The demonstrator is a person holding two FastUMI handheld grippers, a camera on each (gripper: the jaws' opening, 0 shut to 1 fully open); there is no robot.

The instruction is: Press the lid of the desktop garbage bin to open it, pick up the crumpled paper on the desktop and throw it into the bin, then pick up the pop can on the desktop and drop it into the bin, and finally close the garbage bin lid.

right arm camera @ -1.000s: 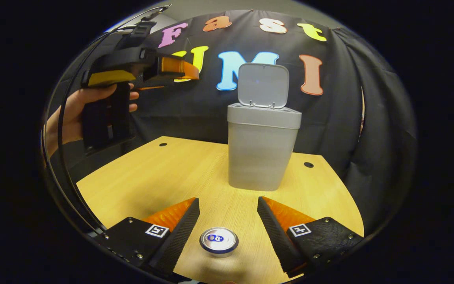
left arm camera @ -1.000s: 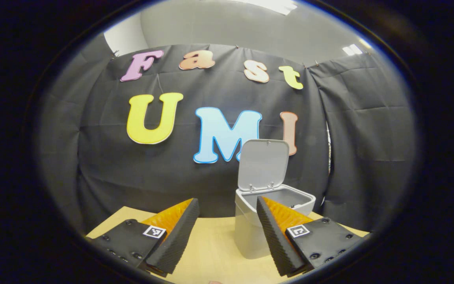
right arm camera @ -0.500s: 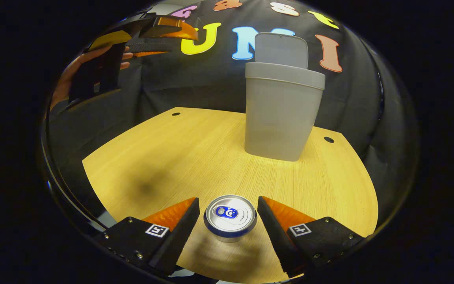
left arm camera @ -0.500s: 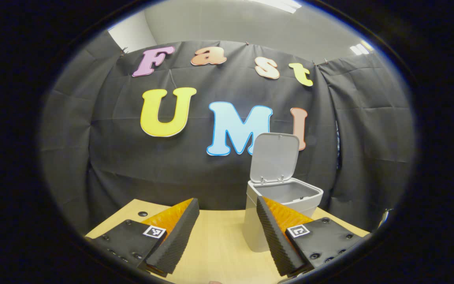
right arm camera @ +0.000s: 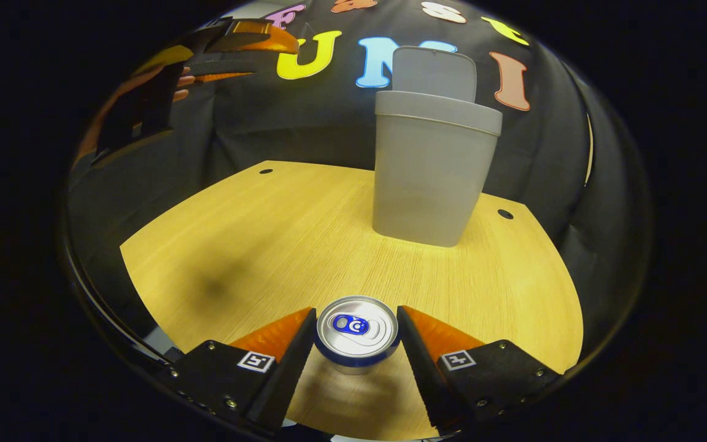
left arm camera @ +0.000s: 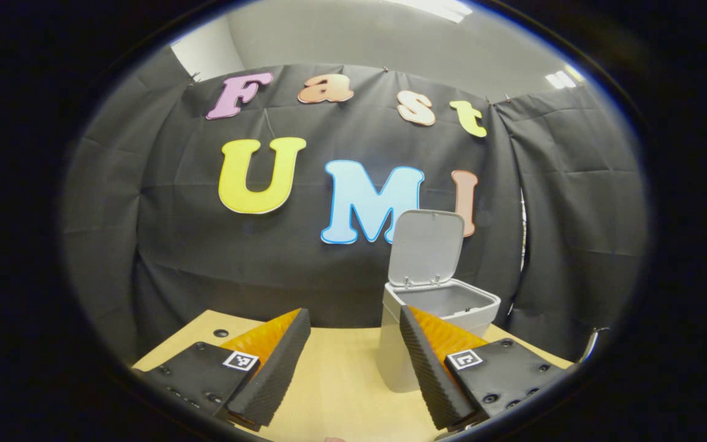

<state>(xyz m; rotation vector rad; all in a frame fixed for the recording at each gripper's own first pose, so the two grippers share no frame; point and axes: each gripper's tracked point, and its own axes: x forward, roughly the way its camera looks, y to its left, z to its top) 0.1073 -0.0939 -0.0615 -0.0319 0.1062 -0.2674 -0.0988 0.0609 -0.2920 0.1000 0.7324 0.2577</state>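
Note:
The pop can [right arm camera: 357, 332] stands upright on the wooden table [right arm camera: 255, 239], silver top with a blue tab. My right gripper [right arm camera: 356, 309] has both fingers pressed against the can's sides. Behind it stands the grey bin [right arm camera: 430, 178] with its lid [right arm camera: 434, 73] raised upright. In the left gripper view the bin [left arm camera: 436, 310] is ahead and to the right, its lid [left arm camera: 425, 248] up and its dim inside showing. My left gripper [left arm camera: 353, 313] is held high over the table, open with nothing between its fingers. It also appears at the upper left of the right gripper view [right arm camera: 231, 49], held in a hand.
Two small round holes [right arm camera: 504, 213] mark the table near its back corners. The black cloth wall closes off the back and sides. The left half of the table [right arm camera: 206, 258] is bare wood with a faint shadow.
My right gripper's fingers have closed in from either side of the can until they touch it. The left gripper has drifted slightly, with the bin a little farther right in its view.

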